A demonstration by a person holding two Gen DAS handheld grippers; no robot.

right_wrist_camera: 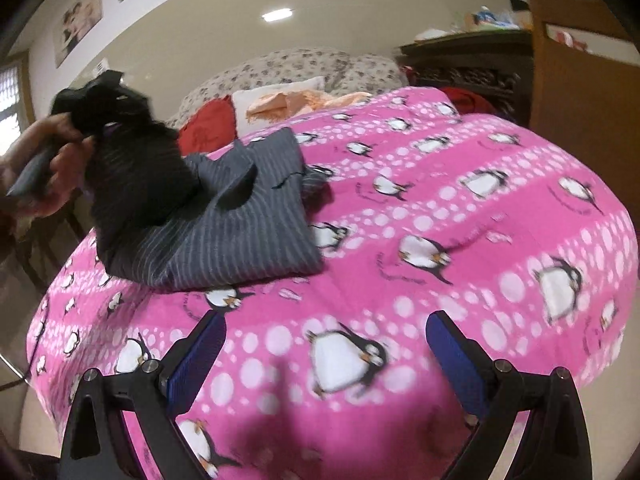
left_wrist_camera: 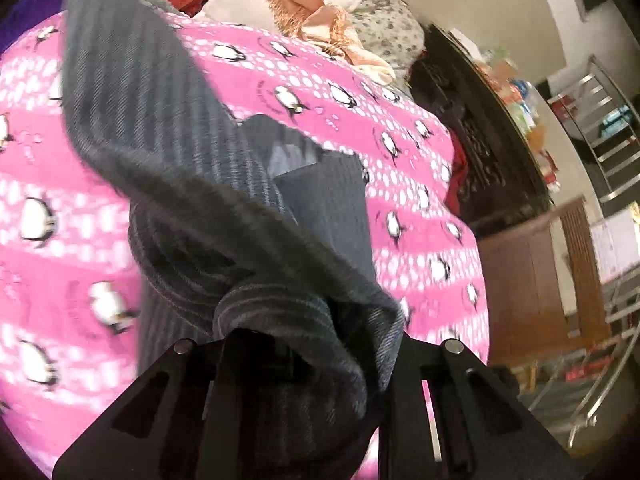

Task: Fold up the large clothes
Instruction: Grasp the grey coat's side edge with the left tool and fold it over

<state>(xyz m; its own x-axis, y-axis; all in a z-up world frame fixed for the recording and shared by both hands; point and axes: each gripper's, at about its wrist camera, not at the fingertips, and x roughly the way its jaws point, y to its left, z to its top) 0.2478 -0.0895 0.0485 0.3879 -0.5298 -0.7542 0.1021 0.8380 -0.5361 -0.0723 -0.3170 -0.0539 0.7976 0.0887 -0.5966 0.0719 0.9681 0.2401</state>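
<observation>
- Left wrist view: a fold is judged to be in progress. A bunched edge of the grey striped garment (left_wrist_camera: 192, 184) is clamped between the closed-down jaws of the left gripper (left_wrist_camera: 304, 356) and is held lifted above the pink penguin blanket (left_wrist_camera: 400, 184). The gripper is angled steeply down toward the blanket. Next, the lifted edge would need to be carried across and laid on the rest of the cloth.
- Right wrist view: the garment (right_wrist_camera: 224, 232) is seen on the blanket's (right_wrist_camera: 460, 208) far left part, one end raised by a hand (right_wrist_camera: 52, 168). The right gripper (right_wrist_camera: 324, 344) is held wide apart and empty over the blanket's near edge, well apart from the garment, tilted downward.
</observation>
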